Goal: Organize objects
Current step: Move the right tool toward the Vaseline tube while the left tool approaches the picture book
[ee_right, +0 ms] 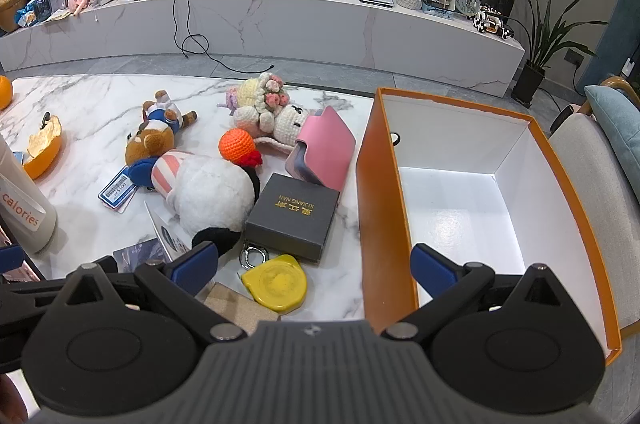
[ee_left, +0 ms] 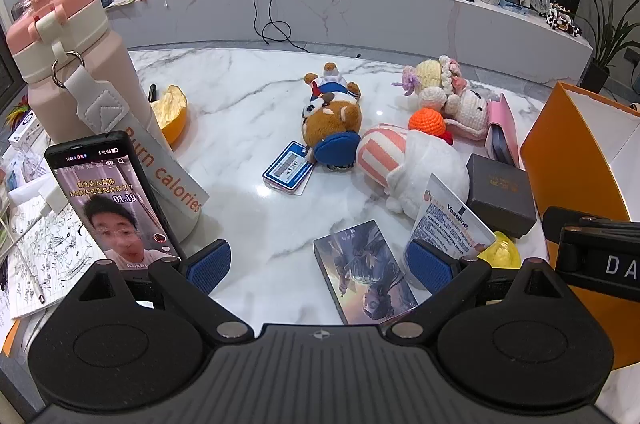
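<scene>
Toys and small items lie scattered on the marble table [ee_left: 240,96]. A brown bear plush [ee_left: 330,122] [ee_right: 154,138] lies mid-table, a white plush with a striped cap [ee_left: 420,164] [ee_right: 208,188] beside it, and a crocheted doll [ee_left: 452,96] [ee_right: 268,108] behind. A dark grey box [ee_right: 294,212] [ee_left: 500,192], a yellow tape measure [ee_right: 278,282], a pink case [ee_right: 326,148] and a picture card [ee_left: 366,272] lie nearer. My left gripper [ee_left: 320,266] hangs open above the card. My right gripper [ee_right: 316,266] is open over the tape measure, straddling the wall of the orange box [ee_right: 376,192].
A pink bottle [ee_left: 76,80] and a phone [ee_left: 108,200] stand at the left, with papers [ee_left: 36,248] beyond the phone. An orange peel [ee_left: 170,110] lies beside the bottle. The orange box's white inside [ee_right: 460,216] holds nothing. A chair [ee_right: 592,160] stands to its right.
</scene>
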The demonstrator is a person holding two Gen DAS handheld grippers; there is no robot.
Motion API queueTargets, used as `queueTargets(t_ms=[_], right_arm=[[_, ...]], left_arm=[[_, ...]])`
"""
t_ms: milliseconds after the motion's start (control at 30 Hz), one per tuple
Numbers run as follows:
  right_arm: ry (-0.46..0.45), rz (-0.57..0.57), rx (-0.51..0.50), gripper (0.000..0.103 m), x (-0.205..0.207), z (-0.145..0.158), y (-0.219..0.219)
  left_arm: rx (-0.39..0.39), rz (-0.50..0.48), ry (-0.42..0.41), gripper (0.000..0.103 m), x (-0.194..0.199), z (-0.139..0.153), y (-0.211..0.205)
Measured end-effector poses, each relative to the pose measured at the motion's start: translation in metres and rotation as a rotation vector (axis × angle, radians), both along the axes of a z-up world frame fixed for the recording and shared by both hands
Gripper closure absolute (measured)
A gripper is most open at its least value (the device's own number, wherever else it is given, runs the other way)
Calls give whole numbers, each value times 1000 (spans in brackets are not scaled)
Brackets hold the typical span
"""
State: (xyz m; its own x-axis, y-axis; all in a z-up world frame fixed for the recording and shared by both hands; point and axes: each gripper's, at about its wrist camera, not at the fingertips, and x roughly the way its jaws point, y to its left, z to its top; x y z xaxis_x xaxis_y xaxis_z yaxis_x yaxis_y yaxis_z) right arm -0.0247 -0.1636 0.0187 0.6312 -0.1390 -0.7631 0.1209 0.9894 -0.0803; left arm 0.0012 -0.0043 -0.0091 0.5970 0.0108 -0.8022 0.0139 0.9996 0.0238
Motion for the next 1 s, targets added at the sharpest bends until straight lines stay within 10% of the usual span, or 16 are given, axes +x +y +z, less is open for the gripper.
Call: queueTargets(t_ms=[1000], right_arm=[[-23, 68, -10, 1, 1, 0, 2]], left_arm=[[-15, -26, 26, 0, -2, -4, 6]])
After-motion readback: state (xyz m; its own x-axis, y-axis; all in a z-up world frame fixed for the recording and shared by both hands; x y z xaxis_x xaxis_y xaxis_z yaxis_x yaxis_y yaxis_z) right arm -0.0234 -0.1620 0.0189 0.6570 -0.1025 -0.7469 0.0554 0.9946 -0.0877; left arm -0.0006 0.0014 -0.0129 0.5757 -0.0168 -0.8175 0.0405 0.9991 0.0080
